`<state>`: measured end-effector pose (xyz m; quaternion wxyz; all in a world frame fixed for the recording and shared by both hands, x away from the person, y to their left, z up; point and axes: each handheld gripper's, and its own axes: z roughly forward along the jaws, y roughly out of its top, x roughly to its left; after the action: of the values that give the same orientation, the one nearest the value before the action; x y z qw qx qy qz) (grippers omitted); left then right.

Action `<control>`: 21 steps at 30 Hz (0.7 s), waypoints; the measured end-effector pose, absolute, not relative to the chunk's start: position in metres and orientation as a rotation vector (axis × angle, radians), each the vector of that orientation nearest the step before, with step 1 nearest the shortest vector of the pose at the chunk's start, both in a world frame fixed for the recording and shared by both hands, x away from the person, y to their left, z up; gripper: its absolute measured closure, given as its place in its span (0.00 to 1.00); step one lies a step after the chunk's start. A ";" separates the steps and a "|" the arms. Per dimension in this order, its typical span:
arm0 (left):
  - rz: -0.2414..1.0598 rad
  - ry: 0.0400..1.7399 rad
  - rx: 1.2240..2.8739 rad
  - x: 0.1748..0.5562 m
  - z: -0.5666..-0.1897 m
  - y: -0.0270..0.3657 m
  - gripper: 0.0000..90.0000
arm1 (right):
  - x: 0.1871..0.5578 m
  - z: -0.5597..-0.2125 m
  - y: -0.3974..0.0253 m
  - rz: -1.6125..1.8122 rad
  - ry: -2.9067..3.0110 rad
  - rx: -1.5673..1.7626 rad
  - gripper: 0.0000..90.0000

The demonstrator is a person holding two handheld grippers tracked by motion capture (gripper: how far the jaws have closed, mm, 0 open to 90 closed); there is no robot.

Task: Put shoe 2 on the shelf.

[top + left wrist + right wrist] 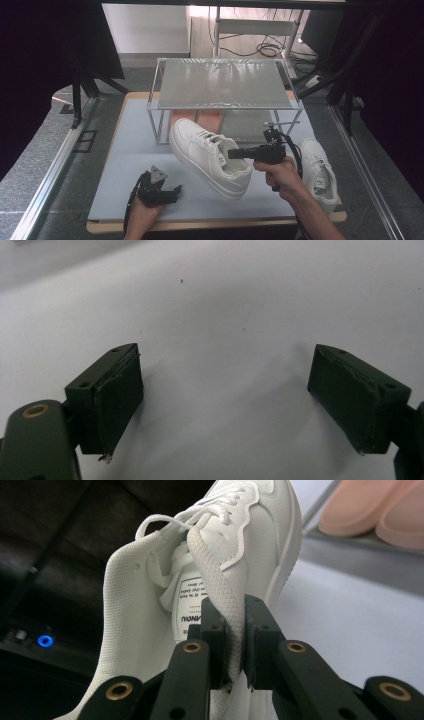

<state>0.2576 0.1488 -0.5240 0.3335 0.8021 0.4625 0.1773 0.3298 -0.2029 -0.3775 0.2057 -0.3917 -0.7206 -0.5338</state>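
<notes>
Thing in hand: I had the white lace-up leather sneaker (210,157) lifted clear of the desk (125,165), just in front of the two-tier metal shoe rack (225,85).
Right hand-held gripper (234,154): its jaws were pressed together on the sneaker's mesh-lined collar, which I saw pinched between the pads in the right gripper view (232,645).
Left hand-held gripper (175,191): spread wide and holding nothing, low over the bare desk surface (225,315) near the front edge.
Long axis: the sneaker ran diagonally, toe up and away toward the rack's left leg, heel down and toward me on the right.
Direction from the gripper: the sneaker hung to the left of my right hand (282,172), with the gripper reaching in sideways at the heel opening.
Nearer arm: the right arm carried it; the left sat just below and to the left of the sole, not touching.
Mate: the second white sneaker (320,172) lay on the desk, right of my right hand.
Rack's lower shelf: a pair of pink slippers (372,512) occupied part of it.
My judgement: the placement turned on swinging the toe round to face a free rack slot.
</notes>
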 end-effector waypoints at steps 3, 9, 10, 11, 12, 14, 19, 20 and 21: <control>0.462 1.208 2.091 0.258 -0.524 0.149 0.16 | 0.333 -0.371 -0.205 -1.516 -1.966 -1.088 0.91; 0.463 1.212 2.086 0.258 -0.524 0.149 0.16 | 0.338 -0.358 -0.206 -1.564 -1.910 -1.085 0.91; 0.462 1.212 2.086 0.257 -0.524 0.149 0.16 | 0.339 -0.356 -0.206 -1.571 -1.904 -1.085 0.91; 0.462 1.212 2.085 0.258 -0.524 0.149 0.16 | 0.340 -0.354 -0.205 -1.583 -1.893 -1.084 0.91; 0.463 1.212 2.085 0.257 -0.524 0.149 0.16 | 0.341 -0.352 -0.205 -1.595 -1.886 -1.088 0.90; 0.463 1.212 2.085 0.258 -0.524 0.149 0.16 | 0.344 -0.349 -0.204 -1.610 -1.862 -1.095 0.90; 0.465 1.214 2.085 0.257 -0.524 0.149 0.16 | 0.353 -0.339 -0.200 -1.655 -1.820 -1.133 0.90; 0.463 1.212 2.086 0.257 -0.524 0.149 0.16 | 0.355 -0.337 -0.199 -1.664 -1.812 -1.143 0.90; 0.463 1.212 2.085 0.257 -0.524 0.149 0.16 | 0.357 -0.336 -0.199 -1.672 -1.803 -1.153 0.90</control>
<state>0.2575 0.1485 -0.5242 0.3361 0.7997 0.4648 0.1774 0.3575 -0.1985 -0.3357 0.2113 -0.4151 -0.6488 -0.6017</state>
